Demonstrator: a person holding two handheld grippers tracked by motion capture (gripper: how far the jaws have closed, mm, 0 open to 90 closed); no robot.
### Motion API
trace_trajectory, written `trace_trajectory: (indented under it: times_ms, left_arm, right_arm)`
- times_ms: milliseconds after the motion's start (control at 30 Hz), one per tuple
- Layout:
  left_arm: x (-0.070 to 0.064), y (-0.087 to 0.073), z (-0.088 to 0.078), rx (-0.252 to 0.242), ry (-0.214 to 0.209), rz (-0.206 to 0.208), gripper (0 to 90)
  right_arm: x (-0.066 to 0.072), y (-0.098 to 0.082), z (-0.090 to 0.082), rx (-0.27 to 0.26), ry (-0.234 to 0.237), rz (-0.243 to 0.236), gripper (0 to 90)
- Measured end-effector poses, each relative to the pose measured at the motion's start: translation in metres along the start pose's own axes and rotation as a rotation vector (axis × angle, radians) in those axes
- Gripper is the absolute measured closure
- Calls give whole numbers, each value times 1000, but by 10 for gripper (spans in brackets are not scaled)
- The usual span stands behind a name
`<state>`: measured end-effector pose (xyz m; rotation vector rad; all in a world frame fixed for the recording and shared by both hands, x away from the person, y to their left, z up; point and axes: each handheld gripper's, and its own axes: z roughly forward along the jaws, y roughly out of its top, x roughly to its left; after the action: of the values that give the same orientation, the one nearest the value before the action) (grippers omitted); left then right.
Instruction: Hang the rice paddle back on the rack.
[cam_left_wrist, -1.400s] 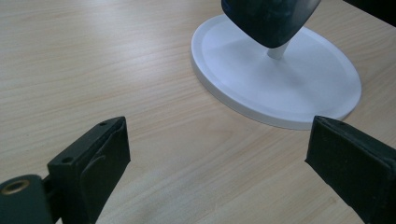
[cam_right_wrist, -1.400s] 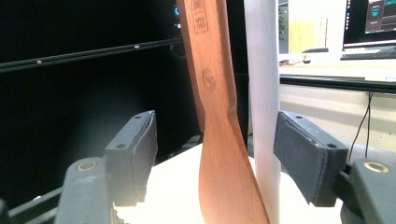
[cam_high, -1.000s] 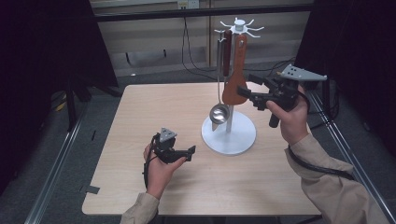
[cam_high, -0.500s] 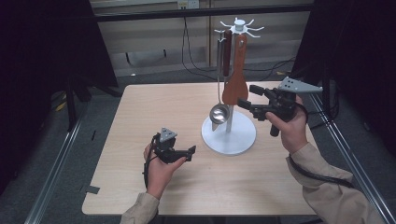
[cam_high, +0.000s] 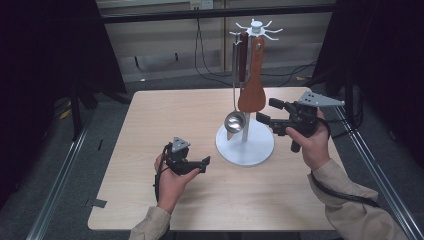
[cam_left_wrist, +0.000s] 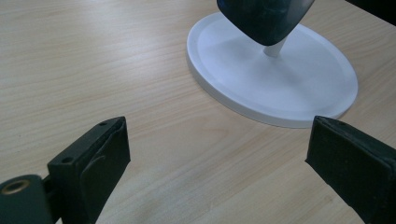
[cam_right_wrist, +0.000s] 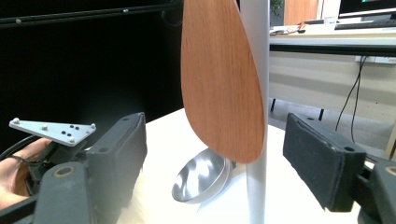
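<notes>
A white utensil stand (cam_high: 245, 147) with a round base and a hooked top stands right of the table's middle. A wooden spatula (cam_high: 251, 90) and a steel ladle (cam_high: 234, 121) hang from it. My right gripper (cam_high: 266, 110) is held open in the air just right of the spatula's blade. In the right gripper view the spatula (cam_right_wrist: 219, 79), the ladle bowl (cam_right_wrist: 201, 179) and the pole (cam_right_wrist: 256, 154) lie between and beyond its jaws (cam_right_wrist: 215, 158). My left gripper (cam_high: 204, 164) rests open on the table left of the base (cam_left_wrist: 280, 84), with nothing between its jaws (cam_left_wrist: 219, 163).
The light wooden table (cam_high: 175, 115) has bare room at the left and the front. Metal rails run along the floor on both sides, with cables behind the table. The ladle bowl (cam_left_wrist: 264, 18) hangs over the base's near rim.
My right gripper has come down a little beside the spatula's blade, still open. The left gripper has stayed where it was.
</notes>
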<state>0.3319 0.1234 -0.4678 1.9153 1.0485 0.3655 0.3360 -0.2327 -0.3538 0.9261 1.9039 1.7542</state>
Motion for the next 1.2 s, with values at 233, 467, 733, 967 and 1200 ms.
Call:
trace_trajectory:
  times_ms: [233,467,733,967,1200]
  left_arm:
    - [0,0,0,3,1,4,58]
    - [-1,0,1,5,-1,8,55]
    - [-1,-1,2,7,-7,8,47]
    - [-1,-1,1,2,-7,6,41]
    - [-1,-1,1,2,-8,7,39]
  right_arm:
    - [-3,-12,-3,15,-16,1,210]
    - [-5,-22,-6,26,-21,10,204]
    - [-7,-33,-8,46,-27,17,197]
    - [-7,-44,-9,73,-32,13,190]
    - [-7,-54,-9,102,-30,2,185]
